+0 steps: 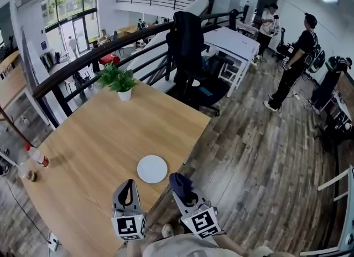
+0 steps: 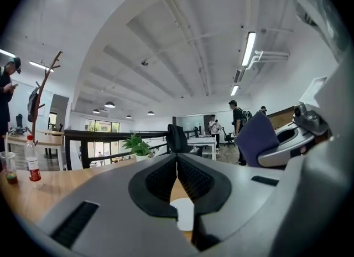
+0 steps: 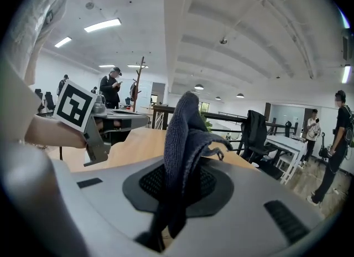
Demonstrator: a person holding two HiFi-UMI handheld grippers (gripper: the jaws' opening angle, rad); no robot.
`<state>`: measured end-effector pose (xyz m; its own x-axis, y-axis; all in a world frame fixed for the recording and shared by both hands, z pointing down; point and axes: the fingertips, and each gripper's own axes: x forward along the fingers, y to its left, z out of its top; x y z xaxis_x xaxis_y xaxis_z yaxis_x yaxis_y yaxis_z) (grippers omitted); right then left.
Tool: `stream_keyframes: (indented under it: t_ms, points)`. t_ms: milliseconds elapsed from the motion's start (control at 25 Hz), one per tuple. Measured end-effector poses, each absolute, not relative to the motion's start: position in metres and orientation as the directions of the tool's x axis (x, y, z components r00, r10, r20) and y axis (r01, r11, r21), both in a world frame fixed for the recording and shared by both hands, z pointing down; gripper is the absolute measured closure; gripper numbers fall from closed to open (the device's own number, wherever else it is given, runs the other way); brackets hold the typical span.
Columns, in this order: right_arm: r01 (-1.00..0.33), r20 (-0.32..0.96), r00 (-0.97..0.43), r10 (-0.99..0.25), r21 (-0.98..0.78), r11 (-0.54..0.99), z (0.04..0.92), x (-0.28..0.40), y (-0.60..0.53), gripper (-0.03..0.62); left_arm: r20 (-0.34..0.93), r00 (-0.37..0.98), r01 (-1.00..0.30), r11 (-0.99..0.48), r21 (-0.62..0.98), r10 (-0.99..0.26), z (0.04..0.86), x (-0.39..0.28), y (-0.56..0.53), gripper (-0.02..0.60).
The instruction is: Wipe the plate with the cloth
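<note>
A round white plate (image 1: pixel 152 169) lies on the wooden table (image 1: pixel 99 139) near its front right edge; a sliver of the plate (image 2: pixel 185 214) shows below the left jaws. My left gripper (image 1: pixel 129 185) sits just left of and nearer than the plate, shut with nothing in it, its pads (image 2: pixel 191 179) meeting. My right gripper (image 1: pixel 182 186) hovers off the table's edge, right of the plate, shut on a dark blue cloth (image 3: pixel 185 139) that bunches up from the jaws. The same cloth (image 2: pixel 257 138) appears at the right of the left gripper view.
A potted plant (image 1: pixel 119 81) stands at the table's far edge. A bottle (image 1: pixel 37 156) and a small cup (image 1: pixel 30 176) are at the far left. A railing (image 1: pixel 110 48) runs behind the table. Two people (image 1: pixel 293 65) stand on the wooden floor to the right.
</note>
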<state>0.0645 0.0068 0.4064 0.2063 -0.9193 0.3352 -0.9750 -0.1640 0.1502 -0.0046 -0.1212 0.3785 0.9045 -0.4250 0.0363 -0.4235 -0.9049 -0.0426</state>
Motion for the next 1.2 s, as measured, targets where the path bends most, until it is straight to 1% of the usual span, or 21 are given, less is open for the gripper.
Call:
stream_keyframes:
  t_ms: [160,360,480,640,800,1000,1200]
  points:
    - [-0.979,0.322,0.167,-0.932,0.166,-0.118,0.401,0.069,-0.017,0.537,0.04,0.883,-0.468,-0.883,-0.02,-0.469,0.381,-0.005,-0.146,0.572]
    - [-0.986,0.321,0.097,-0.942,0.158,-0.048,0.403,0.086,-0.046,0.537,0.037,0.872,-0.488,-0.873,-0.015,-0.488,0.376,0.003,-0.154,0.572]
    - [-0.989,0.299,0.067,-0.952,0.144,-0.025,0.398,0.099,-0.066,0.537,0.054,0.863,-0.503,-0.864,-0.013,-0.503,0.379,0.012,-0.159,0.572]
    - [-0.989,0.26,0.034,-0.965,0.145,0.004,0.387,0.122,-0.081,0.537,0.037,0.856,-0.514,-0.857,-0.041,-0.515,0.365,0.041,-0.166,0.572]
    - [-0.992,0.256,0.033,-0.966,0.124,-0.001,0.387,0.154,-0.087,0.537,0.018,0.861,-0.507,-0.861,-0.044,-0.508,0.352,0.073,-0.168,0.572]
    - [-0.995,0.259,0.04,-0.965,0.095,-0.015,0.395,0.195,-0.092,0.537,0.031,0.86,-0.508,-0.86,-0.036,-0.509,0.354,0.104,-0.179,0.572]
    - [-0.996,0.267,0.016,-0.964,0.087,0.008,0.4,0.231,-0.099,0.537,0.034,0.83,-0.556,-0.83,-0.044,-0.557,0.349,0.124,-0.189,0.572]
